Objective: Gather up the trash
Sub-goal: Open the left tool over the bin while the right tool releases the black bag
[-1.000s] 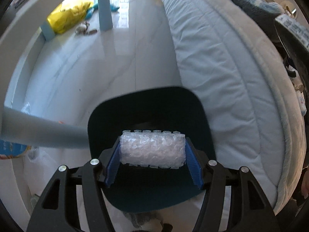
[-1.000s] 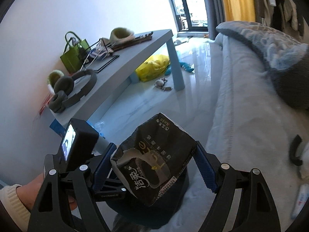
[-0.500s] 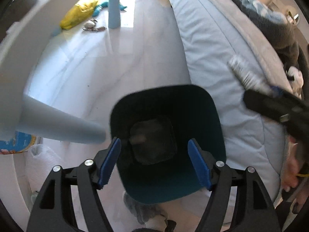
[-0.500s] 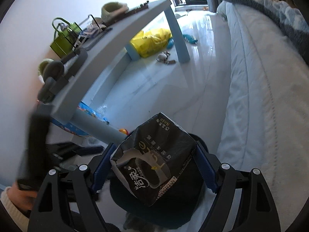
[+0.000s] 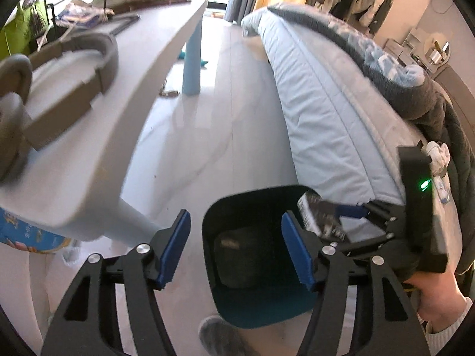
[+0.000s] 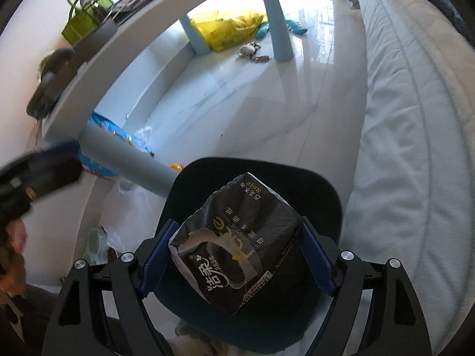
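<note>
A dark teal trash bin (image 5: 234, 216) stands on the white floor between the table and the bed; it also shows in the right wrist view (image 6: 323, 190). My left gripper (image 5: 236, 247) is open and empty, raised above the bin's left rim. My right gripper (image 6: 237, 255) is shut on a black tissue wrapper (image 6: 237, 243) and holds it over the bin's mouth. In the left wrist view the right gripper (image 5: 338, 222) comes in from the right with the wrapper (image 5: 319, 218) at the bin's far right rim. A dark shape lies at the bin's bottom.
A grey table (image 5: 98, 136) with pale blue legs (image 6: 124, 160) stands on the left, with headphones (image 5: 68, 83) and a green bag (image 6: 86, 20) on it. The bed (image 6: 415, 118) runs along the right. A yellow bag (image 6: 228, 29) and small litter (image 6: 252, 52) lie on the floor far off.
My left gripper opened and dropped the bubble wrap roll into the bin, then lifted and swung left. My right gripper moved the tissue wrapper down over the bin.
</note>
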### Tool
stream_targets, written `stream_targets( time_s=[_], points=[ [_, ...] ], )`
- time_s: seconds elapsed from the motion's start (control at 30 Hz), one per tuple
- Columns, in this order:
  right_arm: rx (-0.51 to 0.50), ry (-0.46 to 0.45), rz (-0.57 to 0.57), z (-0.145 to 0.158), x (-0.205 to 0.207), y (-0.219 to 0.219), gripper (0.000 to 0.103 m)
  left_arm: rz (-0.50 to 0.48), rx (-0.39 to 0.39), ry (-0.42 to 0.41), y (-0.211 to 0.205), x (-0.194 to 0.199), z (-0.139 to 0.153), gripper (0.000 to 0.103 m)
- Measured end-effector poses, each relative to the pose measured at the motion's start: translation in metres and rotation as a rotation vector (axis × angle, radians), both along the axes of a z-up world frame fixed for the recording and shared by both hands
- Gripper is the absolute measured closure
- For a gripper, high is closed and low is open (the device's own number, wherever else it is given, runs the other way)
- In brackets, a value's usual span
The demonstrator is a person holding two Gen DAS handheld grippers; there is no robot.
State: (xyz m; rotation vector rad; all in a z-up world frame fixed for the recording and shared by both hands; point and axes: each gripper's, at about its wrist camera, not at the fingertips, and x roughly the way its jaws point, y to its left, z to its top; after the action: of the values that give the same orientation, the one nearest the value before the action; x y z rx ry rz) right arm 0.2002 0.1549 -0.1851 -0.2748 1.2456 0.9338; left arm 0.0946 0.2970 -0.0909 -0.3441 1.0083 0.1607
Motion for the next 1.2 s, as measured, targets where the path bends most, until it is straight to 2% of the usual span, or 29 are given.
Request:
stream_targets(
  time_s=[0.27,0.4,0.5,0.63,0.9,1.0,1.2],
  points=[
    [-0.102,0.025,0.046,-0.028,-0.012,0.005,0.02,0.017,0.017,-0.138,0.002,-0.004,0.033,0.048],
    [-0.174,0.013,0.073,-0.039,-0.02,0.005,0.015,0.03,0.032,-0.227,-0.001,-0.006,0.052,0.048],
    [-0.18,0.004,0.093,-0.037,-0.023,0.005,0.011,0.039,0.056,-0.274,-0.008,-0.004,0.064,0.048],
    [-0.154,-0.011,0.106,-0.025,-0.027,0.002,0.011,0.043,0.081,-0.314,-0.016,-0.003,0.077,0.047],
    [-0.019,-0.072,0.123,0.033,-0.035,-0.012,0.011,0.046,0.097,-0.442,-0.037,-0.006,0.108,0.045],
    [0.013,-0.122,0.119,0.051,-0.035,-0.024,0.011,0.051,0.106,-0.501,-0.045,-0.007,0.122,0.042],
    [0.083,-0.234,0.083,0.083,-0.022,-0.057,0.011,0.063,0.091,-0.547,-0.059,0.0,0.133,0.038]
  ],
)
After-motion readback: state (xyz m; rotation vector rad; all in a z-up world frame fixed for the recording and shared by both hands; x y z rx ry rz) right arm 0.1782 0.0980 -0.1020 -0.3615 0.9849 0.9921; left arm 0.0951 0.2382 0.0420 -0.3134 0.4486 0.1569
